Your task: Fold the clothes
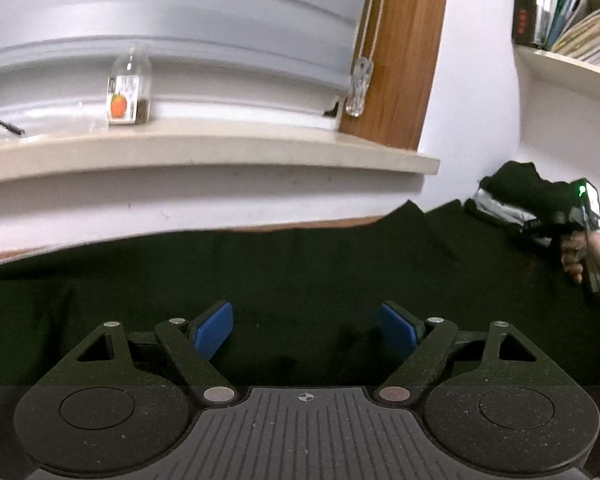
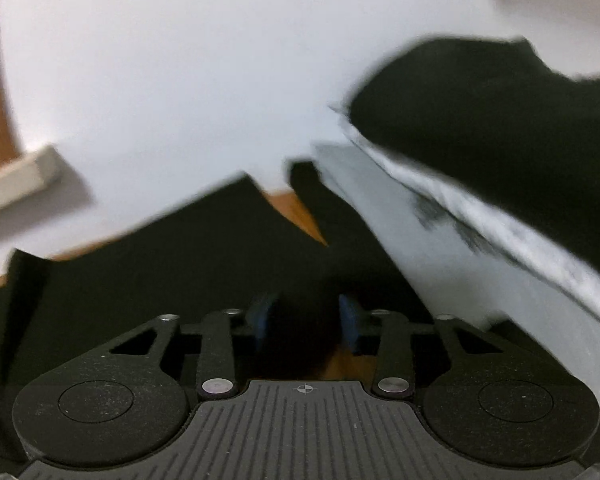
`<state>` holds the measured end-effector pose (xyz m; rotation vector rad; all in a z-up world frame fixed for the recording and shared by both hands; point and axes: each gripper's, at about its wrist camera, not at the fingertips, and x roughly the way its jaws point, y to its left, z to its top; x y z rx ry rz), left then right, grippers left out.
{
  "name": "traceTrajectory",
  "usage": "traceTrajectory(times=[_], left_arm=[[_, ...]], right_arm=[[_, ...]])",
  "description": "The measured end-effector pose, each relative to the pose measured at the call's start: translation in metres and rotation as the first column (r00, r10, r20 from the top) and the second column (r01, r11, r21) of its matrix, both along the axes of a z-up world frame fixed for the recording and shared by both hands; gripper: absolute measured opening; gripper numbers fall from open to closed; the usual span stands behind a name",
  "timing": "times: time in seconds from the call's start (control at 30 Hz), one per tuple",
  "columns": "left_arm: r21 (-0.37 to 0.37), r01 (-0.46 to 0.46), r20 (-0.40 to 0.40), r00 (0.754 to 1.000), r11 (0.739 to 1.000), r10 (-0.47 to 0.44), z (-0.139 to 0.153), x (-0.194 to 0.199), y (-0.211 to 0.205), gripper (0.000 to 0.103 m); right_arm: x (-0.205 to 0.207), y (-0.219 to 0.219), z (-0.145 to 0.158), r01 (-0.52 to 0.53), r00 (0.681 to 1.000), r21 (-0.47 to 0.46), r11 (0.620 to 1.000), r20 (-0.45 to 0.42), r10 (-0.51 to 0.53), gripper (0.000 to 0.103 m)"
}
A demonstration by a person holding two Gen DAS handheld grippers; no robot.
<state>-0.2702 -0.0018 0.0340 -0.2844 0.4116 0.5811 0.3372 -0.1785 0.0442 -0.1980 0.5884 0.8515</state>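
Note:
A black garment [image 1: 300, 264] lies spread flat across the wooden table. My left gripper [image 1: 306, 328] hovers low over its near part, blue pads [image 1: 214, 330] wide apart with nothing between them. In the right wrist view, which is blurred, my right gripper [image 2: 306, 316] has its pads drawn close on a bunched fold of the same black garment [image 2: 180, 248]. A pile of folded clothes stands at the right against the wall: a black piece [image 2: 480, 120] on top of a grey-white one [image 2: 440, 240]. A person's hand [image 1: 580, 256] holds the right gripper beside that pile [image 1: 516, 184].
A pale window sill [image 1: 220, 152] runs above the table's far edge, with a bottle bearing an orange label [image 1: 128, 88] on it. A wooden frame [image 1: 396, 60] and a shelf of books [image 1: 572, 20] are on the right. Bare table wood [image 2: 296, 208] shows past the garment.

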Motion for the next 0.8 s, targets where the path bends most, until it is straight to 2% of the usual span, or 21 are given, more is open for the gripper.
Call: traceTrajectory(times=[0.03, 0.13, 0.17, 0.2, 0.27, 0.3, 0.33, 0.4, 0.43, 0.47, 0.57, 0.6, 0.63, 0.67, 0.7, 0.8], left_arm=[[0.009, 0.006, -0.006, 1.000, 1.000, -0.006, 0.000, 0.001, -0.002, 0.083], [0.029, 0.005, -0.024, 1.000, 1.000, -0.005, 0.001, 0.004, -0.005, 0.084], [0.031, 0.004, -0.027, 1.000, 0.999, -0.004, 0.001, 0.004, -0.005, 0.085], [0.032, 0.003, -0.026, 1.000, 0.999, -0.002, 0.001, 0.004, -0.006, 0.085], [0.034, 0.009, -0.032, 0.999, 0.999, -0.008, 0.001, 0.004, -0.006, 0.089], [0.035, 0.015, -0.037, 0.999, 0.999, -0.014, 0.001, 0.005, -0.007, 0.092], [0.037, 0.021, -0.042, 0.999, 0.999, -0.019, 0.001, 0.006, -0.007, 0.103], [0.039, 0.032, -0.051, 0.998, 0.999, -0.030, 0.000, 0.008, -0.009, 0.103], [0.041, 0.038, -0.056, 0.998, 0.998, -0.036, 0.000, 0.008, -0.009, 0.103], [0.047, 0.041, -0.059, 0.998, 0.998, -0.038, 0.000, 0.008, -0.011, 0.103], [0.027, 0.037, -0.059, 0.998, 0.999, -0.035, 0.005, 0.003, -0.015, 0.103], [0.016, 0.033, -0.056, 0.998, 0.999, -0.033, 0.007, -0.001, -0.017, 0.103], [0.014, 0.024, -0.052, 0.998, 1.000, -0.023, 0.009, -0.010, -0.022, 0.103], [0.012, 0.015, -0.047, 0.999, 1.000, -0.014, 0.011, -0.019, -0.027, 0.103], [0.009, 0.006, -0.043, 0.999, 1.000, -0.005, 0.012, -0.028, -0.032, 0.103], [0.002, -0.022, -0.031, 0.999, 1.000, 0.022, 0.018, -0.055, -0.046, 0.103]], right_arm=[[-0.001, 0.001, 0.004, -0.011, 1.000, 0.017, 1.000, 0.026, 0.011, 0.002], [-0.020, -0.022, 0.032, 0.068, 0.981, 0.157, 0.985, 0.169, -0.094, 0.002], [-0.025, -0.037, 0.042, 0.110, 0.972, 0.214, 0.971, 0.183, -0.150, 0.002], [-0.027, -0.050, 0.046, 0.152, 0.960, 0.231, 0.961, 0.196, -0.199, 0.002], [-0.024, -0.061, 0.040, 0.189, 0.951, 0.159, 0.969, 0.216, -0.221, 0.002], [-0.018, -0.064, 0.035, 0.176, 0.965, 0.133, 0.975, 0.175, -0.198, 0.003], [-0.013, -0.068, 0.029, 0.161, 0.976, 0.106, 0.981, 0.132, -0.175, 0.009], [-0.005, -0.074, 0.020, 0.133, 0.988, 0.065, 0.989, 0.065, -0.138, 0.026], [-0.008, -0.078, 0.022, 0.133, 0.986, 0.074, 0.988, 0.087, -0.140, 0.048], [-0.013, -0.082, 0.024, 0.125, 0.985, 0.084, 0.989, 0.106, -0.133, 0.059], [-0.031, -0.086, 0.029, 0.007, 0.997, 0.101, 0.995, 0.079, -0.015, 0.060], [-0.041, -0.086, 0.030, -0.035, 0.998, 0.105, 0.994, 0.062, 0.029, 0.063], [-0.053, -0.087, 0.031, -0.080, 0.996, 0.109, 0.991, 0.054, 0.074, 0.071], [-0.069, -0.086, 0.032, -0.129, 0.991, 0.111, 0.985, 0.062, 0.122, 0.078], [-0.085, -0.086, 0.033, -0.177, 0.983, 0.114, 0.978, 0.071, 0.170, 0.081], [-0.140, -0.087, 0.035, -0.313, 0.948, 0.124, 0.942, 0.101, 0.301, 0.083]])
